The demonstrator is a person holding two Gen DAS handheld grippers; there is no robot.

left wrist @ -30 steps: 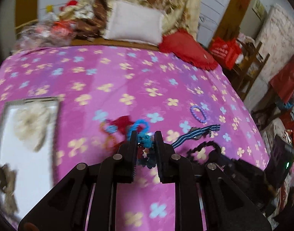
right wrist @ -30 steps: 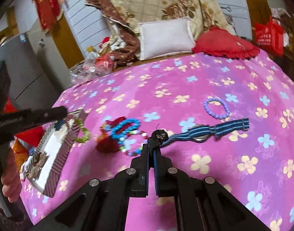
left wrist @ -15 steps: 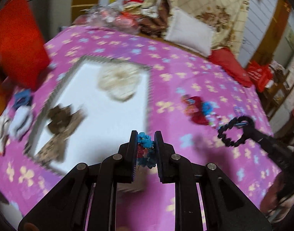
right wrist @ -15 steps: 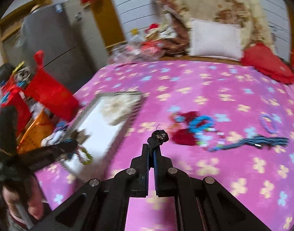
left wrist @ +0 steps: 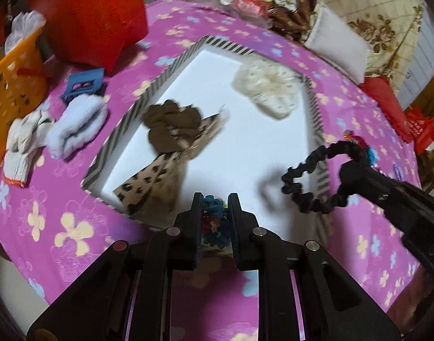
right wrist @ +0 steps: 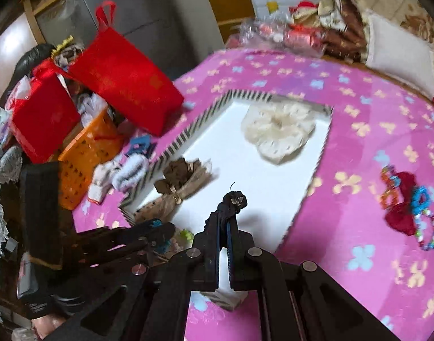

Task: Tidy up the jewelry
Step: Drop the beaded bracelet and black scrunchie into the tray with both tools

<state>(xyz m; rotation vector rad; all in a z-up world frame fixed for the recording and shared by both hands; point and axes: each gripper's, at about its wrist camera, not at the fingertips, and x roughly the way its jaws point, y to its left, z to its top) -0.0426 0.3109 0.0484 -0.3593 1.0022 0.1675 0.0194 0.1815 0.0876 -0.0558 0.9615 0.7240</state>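
Already two scrunchies lie in the tray (left wrist: 171,74); your left gripper (left wrist: 215,218) pinches what looks like a blue beaded piece (left wrist: 214,221), your right gripper (right wrist: 224,224) clamps a black scrunchie (left wrist: 319,182), and a small heap (right wrist: 407,207) waits on the bedspread.

Both grippers are the same build, all matte black plastic. From the left wrist cam, the left gripper (left wrist: 215,213) has two flat upright fingers (left wrist: 196,216) with fine ribbed inner pads, each carried on angled linkage bars that fan out toward 5 and 7 o'clock. Round silver pivot pins (left wrist: 173,231) sit at the joints, four across, and the bars have triangular cutouts lower down. The right gripper (right wrist: 224,227) looks identical in its own cam: same silver pins, same cutouts, but a thin blue strip runs along the inner face of its fingers (right wrist: 232,236). Seen side-on at 3 o'clock in the left cam, it's a chunky black wedge with one small dark screw.
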